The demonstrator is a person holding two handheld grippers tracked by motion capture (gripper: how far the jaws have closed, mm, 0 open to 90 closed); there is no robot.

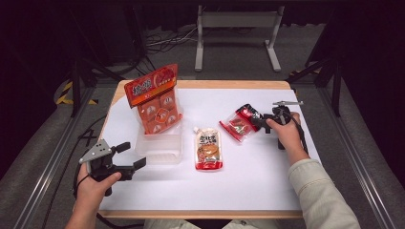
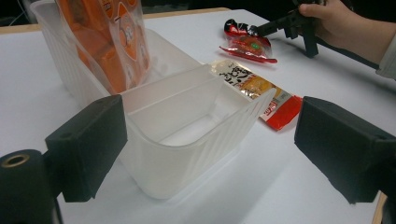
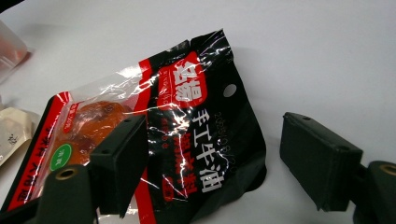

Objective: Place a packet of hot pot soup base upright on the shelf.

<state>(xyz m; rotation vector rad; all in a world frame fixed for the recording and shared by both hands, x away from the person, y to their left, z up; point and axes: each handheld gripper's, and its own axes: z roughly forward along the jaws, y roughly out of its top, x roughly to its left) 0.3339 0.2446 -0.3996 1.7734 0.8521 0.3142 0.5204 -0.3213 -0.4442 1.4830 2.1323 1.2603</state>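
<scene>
A red and black sauce packet (image 1: 240, 123) (image 3: 187, 126) lies flat on the white table (image 1: 267, 181), right of centre. My right gripper (image 1: 258, 121) (image 3: 217, 140) is open, low over the packet's black end, one jaw above the packet and the other over bare table. My left gripper (image 1: 132, 155) (image 2: 212, 107) is open too, just left of a clear plastic bin (image 1: 160, 149) (image 2: 187, 140), with nothing between its jaws. A tall orange snack bag (image 1: 155, 102) (image 2: 107, 42) stands in the bin's far half. A cream and red pouch (image 1: 208, 150) (image 2: 259, 91) lies to the right of the bin.
The bin's near compartment (image 2: 187, 123) holds nothing. Bare table lies along the front edge (image 1: 200, 213) and at the far right. Beyond the table are a grey metal stand (image 1: 236, 28) and cables on the floor.
</scene>
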